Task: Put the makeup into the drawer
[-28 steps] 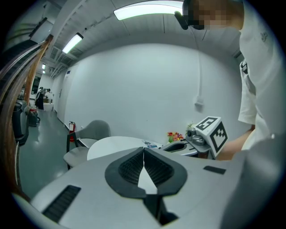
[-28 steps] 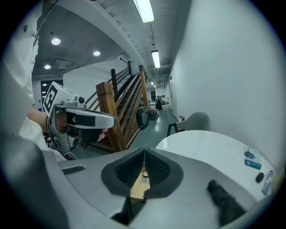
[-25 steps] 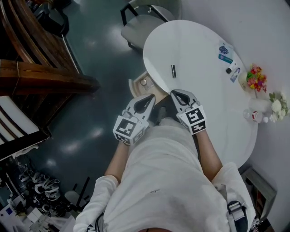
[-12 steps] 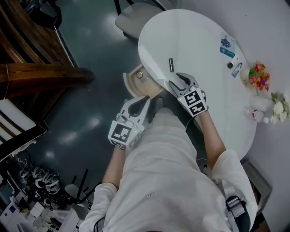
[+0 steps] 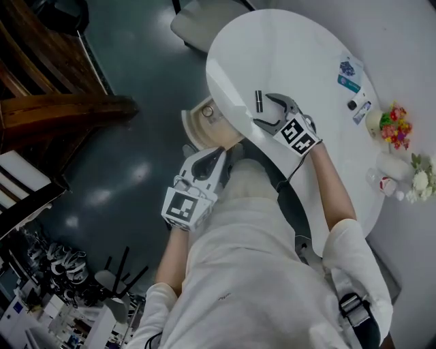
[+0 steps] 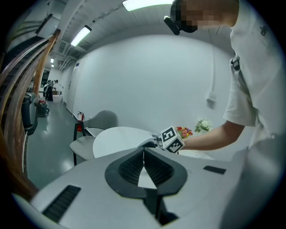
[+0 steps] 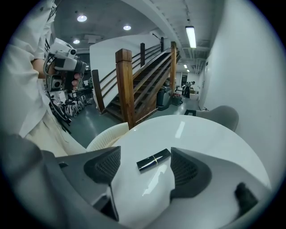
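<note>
Okay, so everything here hangs off the white oval table (image 5: 300, 61). The makeup tube (image 5: 259, 102), a slim black stick with a thin gold band, is lying flat on the tabletop near the edge closest to the person. It isn't in the drawer.

The right gripper (image 5: 264, 110) is down over that same edge of the table. Its jaws have just been opening and are spread wide. In the right gripper view the makeup tube (image 7: 153, 159) lies in the gap between the two dark pads (image 7: 105, 165), but neither pad is touching it, so it's just resting on the table.

The drawer (image 5: 204, 123) sticks out open from under the table's near edge. It's a pale beige tray with a small round thing (image 5: 208, 110) already inside.

The left gripper (image 5: 219, 155) hangs off the table, below its rim and near the drawer. Its jaws are pressed together with nothing in them, which the left gripper view (image 6: 144, 154) shows clearly.

On the far side of the table there's a bunch of flowers (image 5: 394, 121) and some small packets (image 5: 349, 71). A grey chair (image 5: 197, 20) is tucked in at the table's far end.
</note>
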Tool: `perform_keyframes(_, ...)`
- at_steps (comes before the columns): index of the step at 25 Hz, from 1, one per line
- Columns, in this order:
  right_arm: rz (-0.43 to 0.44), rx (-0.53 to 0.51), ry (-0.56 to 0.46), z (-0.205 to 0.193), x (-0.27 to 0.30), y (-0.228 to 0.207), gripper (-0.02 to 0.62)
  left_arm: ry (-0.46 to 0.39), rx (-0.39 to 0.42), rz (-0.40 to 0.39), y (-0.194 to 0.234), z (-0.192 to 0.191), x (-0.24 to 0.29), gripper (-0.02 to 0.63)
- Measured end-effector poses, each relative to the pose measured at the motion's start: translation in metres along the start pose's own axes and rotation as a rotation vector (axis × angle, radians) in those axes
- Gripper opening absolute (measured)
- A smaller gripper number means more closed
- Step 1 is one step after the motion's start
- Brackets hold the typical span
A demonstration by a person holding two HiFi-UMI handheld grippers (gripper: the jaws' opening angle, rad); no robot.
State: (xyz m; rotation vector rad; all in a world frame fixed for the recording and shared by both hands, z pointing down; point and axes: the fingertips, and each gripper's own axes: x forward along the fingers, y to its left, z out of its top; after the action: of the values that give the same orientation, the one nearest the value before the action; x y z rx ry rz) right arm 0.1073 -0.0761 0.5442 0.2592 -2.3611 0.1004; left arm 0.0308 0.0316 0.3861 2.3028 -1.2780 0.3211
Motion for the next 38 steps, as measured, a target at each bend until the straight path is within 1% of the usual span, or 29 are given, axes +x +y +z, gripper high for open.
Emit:
perform_keyframes(5, 0.102, -0.100, 0.056, -0.015, 0.017, -0.012, 0.345, 0.033, -0.018, 0.007, 0.007, -0.009, 0.014, 0.011)
perform_keyframes(8, 0.147, -0.153, 0.082, -0.020, 0.024, -0.016, 0.345, 0.032, -0.019, 0.002, 0.007, -0.010, 0.021, 0.011)
perform_keyframes(12, 0.206, -0.177, 0.107, -0.025, 0.034, -0.018, 0.345, 0.038, -0.024, 0.006, 0.010, -0.011, 0.025, 0.011)
perform_keyframes(16, 0.233, -0.193, 0.136, -0.028, 0.042, -0.018, 0.344, 0.034, -0.037, 0.013, 0.012, -0.012, 0.023, 0.011)
perform_keyframes(19, 0.230, -0.183, 0.138, -0.028, 0.041, -0.017, 0.343, 0.040, -0.051, 0.015, 0.014, -0.017, 0.020, 0.011)
perform_keyframes(22, 0.220, -0.170, 0.133, -0.028, 0.041, -0.015, 0.342, 0.030, -0.048, 0.010, 0.015, -0.013, 0.019, 0.011)
perform_keyframes(26, 0.183, -0.136, 0.127, -0.027, 0.040, -0.014, 0.342, 0.018, -0.049, -0.002, 0.017, -0.012, 0.015, 0.011)
perform_keyframes(32, 0.139, -0.063, 0.105, -0.015, 0.032, -0.001, 0.342, 0.015, -0.052, -0.028, 0.023, -0.009, 0.003, 0.011)
perform_keyframes(38, 0.078, 0.040, 0.087, 0.007, 0.023, 0.025, 0.342, 0.018, -0.043, -0.075, 0.037, -0.007, -0.010, 0.011)
